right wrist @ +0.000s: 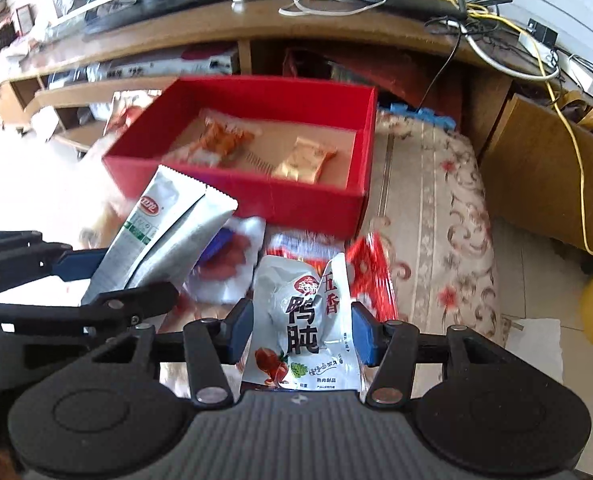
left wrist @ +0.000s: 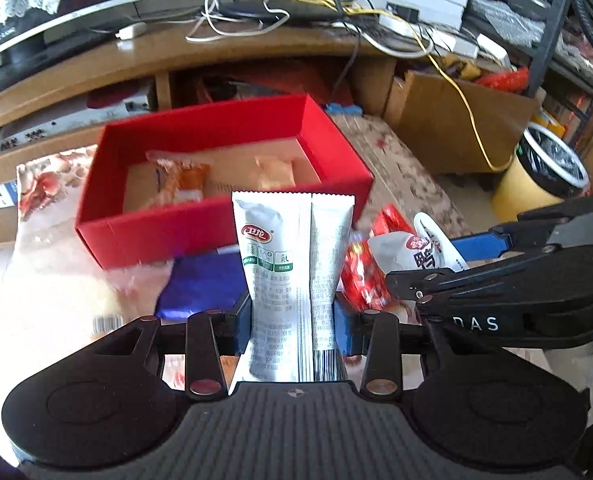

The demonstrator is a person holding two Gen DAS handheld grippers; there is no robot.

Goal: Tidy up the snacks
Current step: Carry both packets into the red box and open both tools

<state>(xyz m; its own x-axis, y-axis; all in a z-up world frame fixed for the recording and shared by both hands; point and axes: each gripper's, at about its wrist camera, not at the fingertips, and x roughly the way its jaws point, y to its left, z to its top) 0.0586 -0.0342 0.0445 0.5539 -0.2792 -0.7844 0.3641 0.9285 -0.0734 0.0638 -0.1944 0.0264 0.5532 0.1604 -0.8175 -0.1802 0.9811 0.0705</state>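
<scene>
Gripper [left wrist: 292,320] grips white packet [left wrist: 284,248]; red box [left wrist: 200,232] beyond.

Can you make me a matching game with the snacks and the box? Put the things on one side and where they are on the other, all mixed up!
Things:
1. tall white packet
2. white packet with big black letters
3. orange packet
4. red box

Places:
A. lying inside the red box
B. squeezed in the left gripper
C. on the flowery cloth, holding snacks
D. squeezed in the right gripper

Pairs: 1-B, 2-D, 3-A, 4-C
</scene>
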